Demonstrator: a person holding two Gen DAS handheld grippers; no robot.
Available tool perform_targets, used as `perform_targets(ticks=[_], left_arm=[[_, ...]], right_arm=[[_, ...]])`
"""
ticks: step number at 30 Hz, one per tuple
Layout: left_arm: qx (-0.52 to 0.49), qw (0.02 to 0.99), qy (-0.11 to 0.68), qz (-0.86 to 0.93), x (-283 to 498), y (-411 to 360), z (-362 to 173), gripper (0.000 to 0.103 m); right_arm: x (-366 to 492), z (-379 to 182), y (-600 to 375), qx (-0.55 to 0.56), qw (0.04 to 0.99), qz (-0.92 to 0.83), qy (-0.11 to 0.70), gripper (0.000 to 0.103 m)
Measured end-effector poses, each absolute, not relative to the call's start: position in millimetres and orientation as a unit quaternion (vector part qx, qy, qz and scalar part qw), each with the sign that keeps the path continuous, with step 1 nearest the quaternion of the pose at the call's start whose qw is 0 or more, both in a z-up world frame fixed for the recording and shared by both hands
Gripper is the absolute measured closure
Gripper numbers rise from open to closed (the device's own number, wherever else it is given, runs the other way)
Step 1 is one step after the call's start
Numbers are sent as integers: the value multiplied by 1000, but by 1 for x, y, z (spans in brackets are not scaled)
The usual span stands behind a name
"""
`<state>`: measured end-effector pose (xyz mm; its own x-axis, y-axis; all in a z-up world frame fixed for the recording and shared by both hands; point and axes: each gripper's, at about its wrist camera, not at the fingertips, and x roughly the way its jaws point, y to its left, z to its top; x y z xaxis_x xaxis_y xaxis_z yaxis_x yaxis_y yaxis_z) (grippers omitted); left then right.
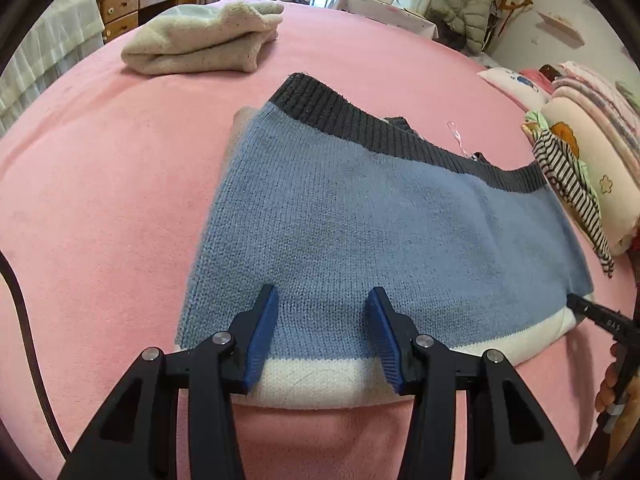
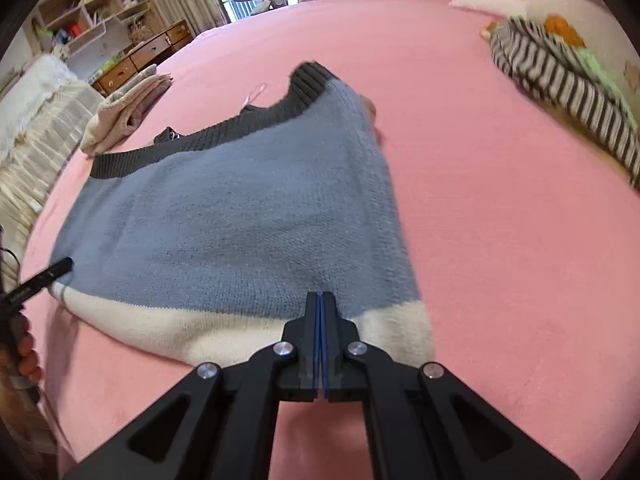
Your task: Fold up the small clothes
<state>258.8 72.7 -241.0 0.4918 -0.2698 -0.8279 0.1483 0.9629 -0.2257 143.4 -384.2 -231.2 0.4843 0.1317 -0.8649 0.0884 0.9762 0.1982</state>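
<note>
A small knit sweater (image 1: pixel 360 232), blue with a dark grey ribbed hem and a white band, lies folded over on the pink bed (image 1: pixel 100 200). My left gripper (image 1: pixel 324 300) is open, its blue pads just above the near white edge. My right gripper (image 2: pixel 321 300) has its jaws closed together, resting at the near white band of the sweater (image 2: pixel 240 216); whether fabric is pinched is not clear. The right gripper's tip (image 1: pixel 588 308) shows at the sweater's right corner in the left wrist view; the left gripper's tip (image 2: pixel 52 272) shows at the left corner in the right wrist view.
A folded cream garment (image 1: pixel 208 40) lies at the far side of the bed. A striped black-and-white garment (image 1: pixel 572 184) and stacked blankets (image 1: pixel 600 120) sit at the right. A wooden dresser (image 1: pixel 136 4) stands beyond the bed. A dark cable (image 1: pixel 24 312) runs at the left.
</note>
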Motion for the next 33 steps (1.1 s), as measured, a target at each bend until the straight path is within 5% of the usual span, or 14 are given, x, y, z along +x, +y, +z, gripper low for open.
perform_targets(ticks=[17, 33], left_arm=[[-65, 844, 527, -78, 226, 117, -187, 49], [-176, 781, 582, -144, 241, 140, -251, 50]], right_arm=[[118, -165, -312, 35, 874, 31, 483, 100], [133, -155, -206, -21, 881, 88, 464, 99]])
